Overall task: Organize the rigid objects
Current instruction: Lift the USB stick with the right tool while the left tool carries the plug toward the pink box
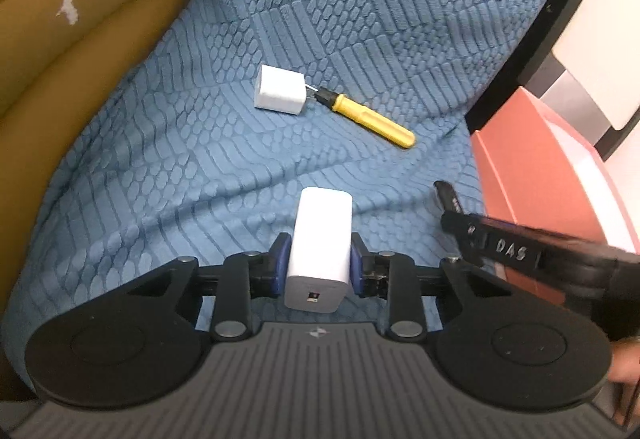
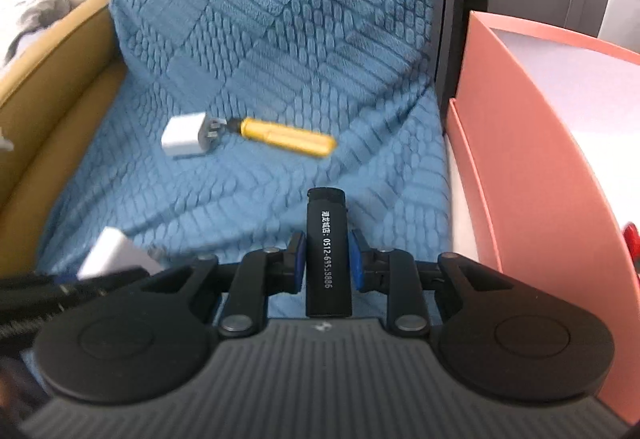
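Left gripper (image 1: 319, 266): jaws closing on a tall white plastic charger block (image 1: 320, 247), gripping its 2 sides. Right gripper (image 2: 327, 266): jaws clamping a slim black lighter with white print (image 2: 328, 253). Lying on the blue textured blanket (image 1: 360, 19) at 12 o'clock: small white cube plug adapter (image 1: 280, 89), touching a yellow-handled screwdriver (image 1: 370, 117). Pink cardboard box (image 2: 528, 143) sitting at 3 o'clock.

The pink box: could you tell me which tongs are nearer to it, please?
Right. The right tongs, shut on a black lighter, sit just beside the pink box; the left tongs are farther off.
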The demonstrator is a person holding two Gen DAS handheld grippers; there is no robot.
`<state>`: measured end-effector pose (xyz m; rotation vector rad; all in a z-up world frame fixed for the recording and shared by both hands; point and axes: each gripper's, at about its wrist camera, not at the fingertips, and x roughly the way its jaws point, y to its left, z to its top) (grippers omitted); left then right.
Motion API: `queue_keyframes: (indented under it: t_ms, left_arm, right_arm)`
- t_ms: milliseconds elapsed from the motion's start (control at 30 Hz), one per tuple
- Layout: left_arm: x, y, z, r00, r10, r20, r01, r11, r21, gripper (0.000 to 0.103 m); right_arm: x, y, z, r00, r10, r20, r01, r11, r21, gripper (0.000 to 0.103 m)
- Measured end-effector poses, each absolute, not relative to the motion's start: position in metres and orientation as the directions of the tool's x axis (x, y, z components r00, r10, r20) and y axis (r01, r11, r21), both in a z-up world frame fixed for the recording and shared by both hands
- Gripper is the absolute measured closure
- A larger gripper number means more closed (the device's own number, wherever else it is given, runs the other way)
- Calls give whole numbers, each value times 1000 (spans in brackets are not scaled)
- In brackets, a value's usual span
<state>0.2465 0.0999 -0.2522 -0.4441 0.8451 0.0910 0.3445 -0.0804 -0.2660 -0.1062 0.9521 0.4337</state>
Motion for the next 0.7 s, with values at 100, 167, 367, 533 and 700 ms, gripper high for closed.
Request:
queue_keyframes:
  t_ms: [100, 167, 367, 533, 700]
  left_arm:
    - [242, 95, -252, 661, -99, -744, -251, 905, -343, 69]
    - [236, 88, -251, 655, -105, -748, -249, 904, -346, 69]
    - [215, 74, -235, 665, -115, -738, -246, 900, -361, 71]
    - [194, 68, -208, 677, -113, -727, -261, 887, -380, 71]
    - [175, 64, -180, 683, -117, -721, -258, 885, -388, 71]
  right_arm:
    - [337, -86, -265, 490, 313, -814, -388, 914, 118, 77]
    - [328, -90, -261, 493, 309, -813, -381, 917, 118, 77]
    - [302, -104, -239, 512, 312, -800, -368, 922, 124, 77]
    - [280, -125, -209, 528, 329, -783, -382, 915, 127, 77]
    - [262, -147, -179, 542, 341, -768, -387, 913, 132, 77]
